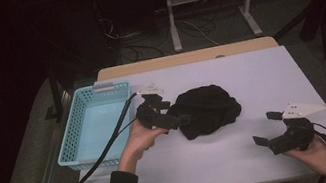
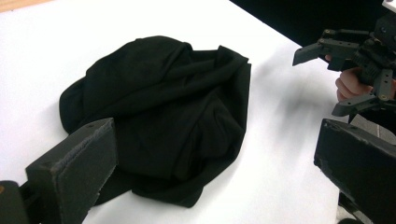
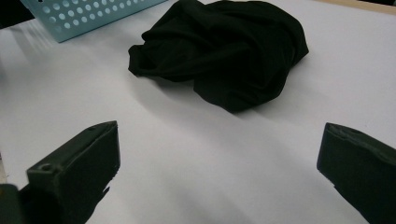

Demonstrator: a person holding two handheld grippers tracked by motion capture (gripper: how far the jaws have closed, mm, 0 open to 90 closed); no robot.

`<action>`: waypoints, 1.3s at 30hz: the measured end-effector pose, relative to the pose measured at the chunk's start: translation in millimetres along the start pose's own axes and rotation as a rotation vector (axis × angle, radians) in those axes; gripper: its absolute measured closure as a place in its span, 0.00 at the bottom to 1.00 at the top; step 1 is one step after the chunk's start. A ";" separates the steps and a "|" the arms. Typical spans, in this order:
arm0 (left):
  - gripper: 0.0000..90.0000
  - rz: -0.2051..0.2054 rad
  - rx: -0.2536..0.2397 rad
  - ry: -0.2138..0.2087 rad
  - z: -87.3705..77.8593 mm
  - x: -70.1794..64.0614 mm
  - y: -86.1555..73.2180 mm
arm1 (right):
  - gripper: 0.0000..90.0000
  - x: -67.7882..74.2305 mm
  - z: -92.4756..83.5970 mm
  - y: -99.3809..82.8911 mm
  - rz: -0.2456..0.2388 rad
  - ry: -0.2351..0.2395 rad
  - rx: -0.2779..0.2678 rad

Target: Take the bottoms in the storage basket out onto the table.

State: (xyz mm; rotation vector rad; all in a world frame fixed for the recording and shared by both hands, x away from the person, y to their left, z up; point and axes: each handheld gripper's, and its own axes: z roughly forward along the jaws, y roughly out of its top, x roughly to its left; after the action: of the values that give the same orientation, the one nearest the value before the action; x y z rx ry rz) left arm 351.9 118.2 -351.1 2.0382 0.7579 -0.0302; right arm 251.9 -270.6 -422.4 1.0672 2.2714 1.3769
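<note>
One bare blue basket beside black cloth

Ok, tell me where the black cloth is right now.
In the high view the black cloth lies bunched mid-table, right of the blue basket, with the left hand-held gripper at its left edge.

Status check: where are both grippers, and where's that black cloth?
Left gripper open at the black cloth, nothing gripped. Right gripper open, off to the side. Blue basket empty. Nothing blocking.
</note>
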 end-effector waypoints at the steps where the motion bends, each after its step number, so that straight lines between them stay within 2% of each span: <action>1: 0.00 0.000 -0.003 0.002 -1.8 0.3 -2.0 | 0.00 -0.1 0.1 0.0 -0.002 0.000 0.001; 13: 0.00 -0.014 -0.042 0.032 -22.9 2.0 -31.9 | 0.00 0.7 0.6 -0.2 -0.002 -0.001 0.004; 23: 0.00 -0.005 -0.070 0.065 -37.9 -0.1 -46.9 | 0.00 1.0 0.8 -0.2 -0.004 -0.001 0.004; 34: 0.00 0.025 -0.072 0.136 -54.4 -5.7 -69.2 | 0.00 1.6 1.6 -0.3 -0.007 0.001 0.011; 39: 0.00 0.002 -0.087 0.156 -58.7 -4.1 -83.7 | 0.00 2.2 2.4 -0.5 -0.008 0.002 0.013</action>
State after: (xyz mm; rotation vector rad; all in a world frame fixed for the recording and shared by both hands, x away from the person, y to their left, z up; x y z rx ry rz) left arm 289.1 193.5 -380.5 1.9749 0.8394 0.1621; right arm 251.6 -267.6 -423.8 1.0599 2.2869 1.3620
